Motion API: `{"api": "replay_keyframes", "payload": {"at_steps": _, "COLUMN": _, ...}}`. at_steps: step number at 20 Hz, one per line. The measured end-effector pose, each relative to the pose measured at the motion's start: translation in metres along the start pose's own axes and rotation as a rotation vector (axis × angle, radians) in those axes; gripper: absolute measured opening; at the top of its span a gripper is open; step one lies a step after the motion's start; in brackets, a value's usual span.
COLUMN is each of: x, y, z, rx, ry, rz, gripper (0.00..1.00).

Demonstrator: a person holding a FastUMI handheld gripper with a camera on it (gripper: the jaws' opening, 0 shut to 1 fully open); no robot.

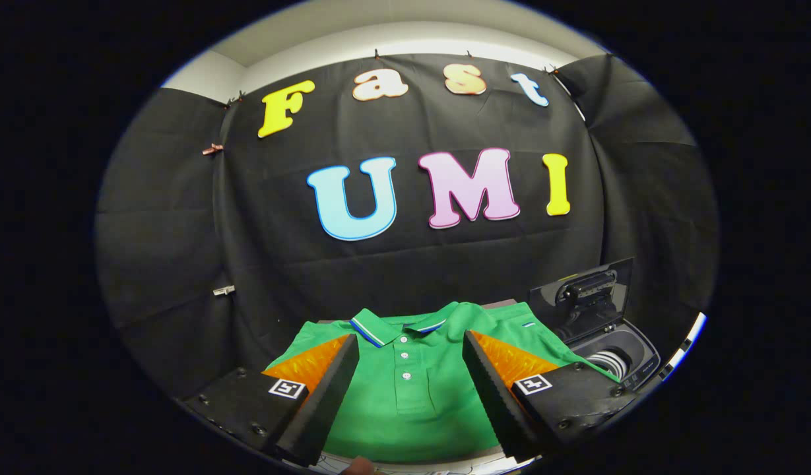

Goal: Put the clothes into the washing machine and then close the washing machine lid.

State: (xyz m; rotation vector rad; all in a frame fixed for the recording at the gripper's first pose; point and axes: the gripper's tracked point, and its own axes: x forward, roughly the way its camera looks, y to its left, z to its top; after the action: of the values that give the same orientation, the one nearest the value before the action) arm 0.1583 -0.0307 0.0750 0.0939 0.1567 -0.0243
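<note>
The tool (410,359) is hovering over the green polo shirt (412,389), its two fingers spread wide apart and gripping nothing. The shirt is lying flat on the counter (445,462), front side up, collar pointing away toward the booth's black cloth wall (379,264). The collar (379,328), trimmed with white and blue stripes, is sitting just ahead of the fingertips, and the button placket with its white buttons (404,359) is running straight down the gap between the two fingers. The fingers (326,389) are framing the shirt's chest on either side, each one overlapping a shoulder area of the shirt in this view; whether they are touching the fabric is not something the view is settling.

Off beside the shirt's sleeve on the right-finger side, the washing machine (619,356) is standing with its lid (583,300) raised, tilted back and showing a dark handle on its inner face. The drum opening (606,361) is showing below the lid, dark inside with pale ribs. The shirt is wholly outside the machine, its sleeve reaching near the machine's rim. At the shirt's near hem, a sliver of pale counter surface is showing.
</note>
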Motion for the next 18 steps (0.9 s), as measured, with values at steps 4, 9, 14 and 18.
{"api": "replay_keyframes", "payload": {"at_steps": 4, "x": 0.042, "y": 0.004, "z": -0.011, "rx": -0.017, "ry": 0.152, "rz": 0.01, "gripper": 0.99}}
{"api": "replay_keyframes", "payload": {"at_steps": 9, "x": 0.069, "y": -0.005, "z": -0.046, "rx": -0.039, "ry": 0.39, "rz": -0.021, "gripper": 0.99}}
{"api": "replay_keyframes", "payload": {"at_steps": 14, "x": 0.068, "y": -0.007, "z": -0.086, "rx": -0.04, "ry": 0.631, "rz": -0.016, "gripper": 1.0}}
{"api": "replay_keyframes", "payload": {"at_steps": 18, "x": 0.069, "y": -0.009, "z": -0.093, "rx": -0.09, "ry": 0.754, "rz": -0.043, "gripper": 0.99}}
